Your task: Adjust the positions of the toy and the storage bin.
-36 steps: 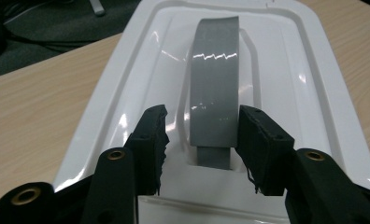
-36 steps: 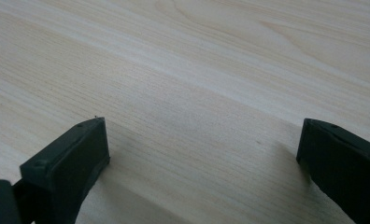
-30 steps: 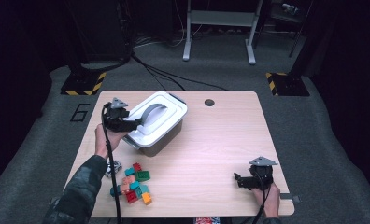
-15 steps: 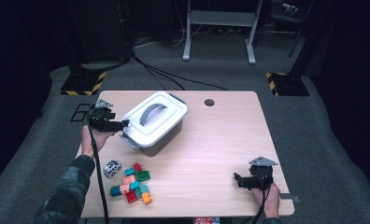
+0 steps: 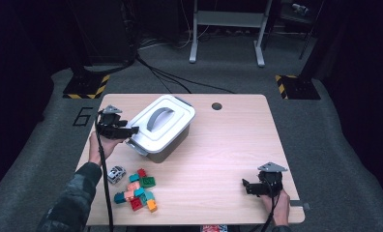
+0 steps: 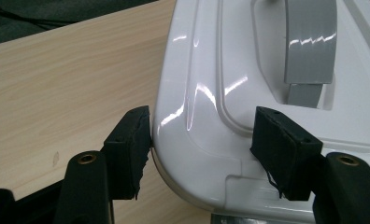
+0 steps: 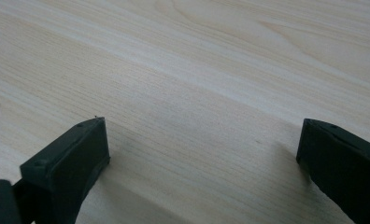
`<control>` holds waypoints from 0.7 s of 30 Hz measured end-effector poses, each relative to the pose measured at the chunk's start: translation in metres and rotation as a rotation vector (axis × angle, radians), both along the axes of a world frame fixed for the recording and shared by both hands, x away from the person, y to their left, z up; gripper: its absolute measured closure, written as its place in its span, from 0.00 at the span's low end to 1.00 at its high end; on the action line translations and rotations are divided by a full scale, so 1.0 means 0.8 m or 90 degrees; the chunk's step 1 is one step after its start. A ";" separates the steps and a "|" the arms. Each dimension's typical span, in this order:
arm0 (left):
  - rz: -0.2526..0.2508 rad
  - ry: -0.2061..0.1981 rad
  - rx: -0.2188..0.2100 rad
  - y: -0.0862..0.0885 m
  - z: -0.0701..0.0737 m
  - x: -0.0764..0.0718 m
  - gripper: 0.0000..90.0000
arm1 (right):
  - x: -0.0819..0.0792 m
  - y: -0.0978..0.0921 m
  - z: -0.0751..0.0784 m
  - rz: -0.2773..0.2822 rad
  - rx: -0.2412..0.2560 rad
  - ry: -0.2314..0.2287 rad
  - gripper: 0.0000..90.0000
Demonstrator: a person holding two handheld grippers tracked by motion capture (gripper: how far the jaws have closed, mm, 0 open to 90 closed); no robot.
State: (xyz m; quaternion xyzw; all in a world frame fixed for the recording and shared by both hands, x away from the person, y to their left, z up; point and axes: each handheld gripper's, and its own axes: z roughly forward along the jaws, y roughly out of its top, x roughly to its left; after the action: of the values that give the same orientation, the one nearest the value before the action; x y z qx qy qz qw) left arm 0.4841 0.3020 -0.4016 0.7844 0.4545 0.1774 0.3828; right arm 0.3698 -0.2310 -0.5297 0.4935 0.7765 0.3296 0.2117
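A grey box (image 5: 166, 144) with a white lid (image 5: 177, 112) and a grey handle (image 5: 158, 117) stands at the table's back left. My left gripper (image 5: 131, 130) is at the lid's near-left corner. In the left gripper view the lid (image 6: 211, 70) reaches between the jaws, and my left gripper (image 6: 202, 149) is open, with one pad (image 6: 129, 149) against the lid's rim and the other over its top near the handle (image 6: 309, 46). My right gripper (image 5: 247, 187) rests open near the front right edge. In the right gripper view it (image 7: 202, 158) is open over bare wood (image 7: 197, 70).
A pile of several coloured bricks (image 5: 137, 191) lies at the front left, with a small toy car (image 5: 116, 174) beside it. A round cable hole (image 5: 216, 106) sits at the table's back edge. Dark floor and cables surround the table.
My left gripper drew back to the left off the box, then came in low to the lid's corner. The right gripper has stayed still.
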 end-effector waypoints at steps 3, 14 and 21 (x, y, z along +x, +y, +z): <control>-0.017 0.006 0.002 -0.006 0.001 -0.003 0.42 | 0.000 0.000 0.000 0.001 0.002 0.000 0.02; -0.072 0.014 0.002 -0.039 0.001 -0.025 0.39 | 0.000 0.000 0.000 -0.001 0.001 0.000 0.02; -0.103 0.012 0.008 -0.063 0.001 -0.040 0.37 | 0.000 0.000 0.000 -0.001 0.001 0.000 0.02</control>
State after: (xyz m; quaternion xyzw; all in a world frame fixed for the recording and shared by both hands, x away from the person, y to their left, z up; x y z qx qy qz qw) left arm 0.4519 0.2514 -0.4004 0.8224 0.3923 0.1415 0.3869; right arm 0.3697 -0.2308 -0.5297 0.4944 0.7759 0.3298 0.2116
